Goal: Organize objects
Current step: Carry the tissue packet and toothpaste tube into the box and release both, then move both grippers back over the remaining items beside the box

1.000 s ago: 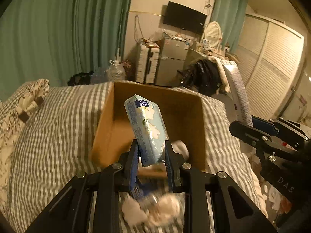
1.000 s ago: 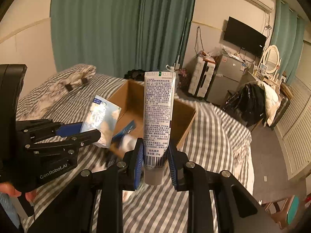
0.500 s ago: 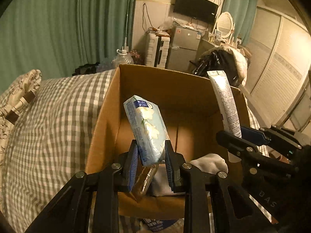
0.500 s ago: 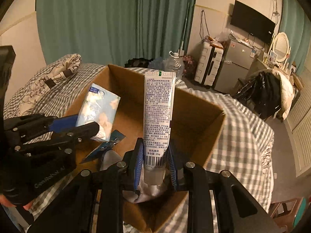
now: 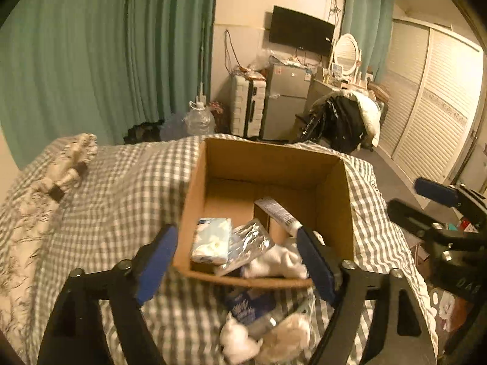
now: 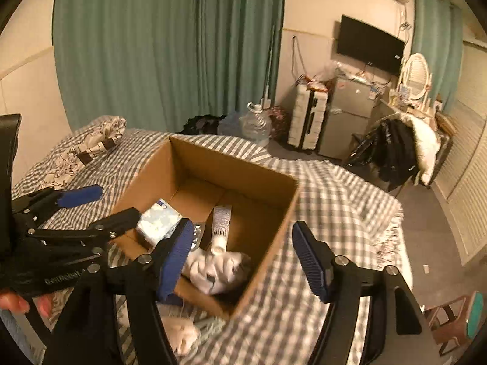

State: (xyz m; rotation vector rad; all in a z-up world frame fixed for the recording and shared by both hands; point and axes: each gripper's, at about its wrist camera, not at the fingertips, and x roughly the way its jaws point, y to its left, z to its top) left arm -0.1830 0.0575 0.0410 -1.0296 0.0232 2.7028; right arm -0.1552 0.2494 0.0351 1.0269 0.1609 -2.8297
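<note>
Hovering over the cardboard box (image 5: 194,182) on the checked bedspread (image 5: 121,188), left gripper (image 5: 237,258) and right gripper (image 6: 243,252) are both gaping empty; tissue pack (image 5: 211,240) and tube (image 6: 221,223) are lying inside the box, beside white cloth (image 6: 213,269)

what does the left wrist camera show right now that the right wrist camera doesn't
Only the left wrist view shows the loose items on the bedspread in front of the box, including a dark blue packet, plus the silver foil pouch in full.

Only the right wrist view shows a fingertip of the person's hand and a stool on the floor.

Both show the cardboard box holding the tissue pack, the tube and white cloth, and both the left hand-held gripper and right hand-held gripper open.
</note>
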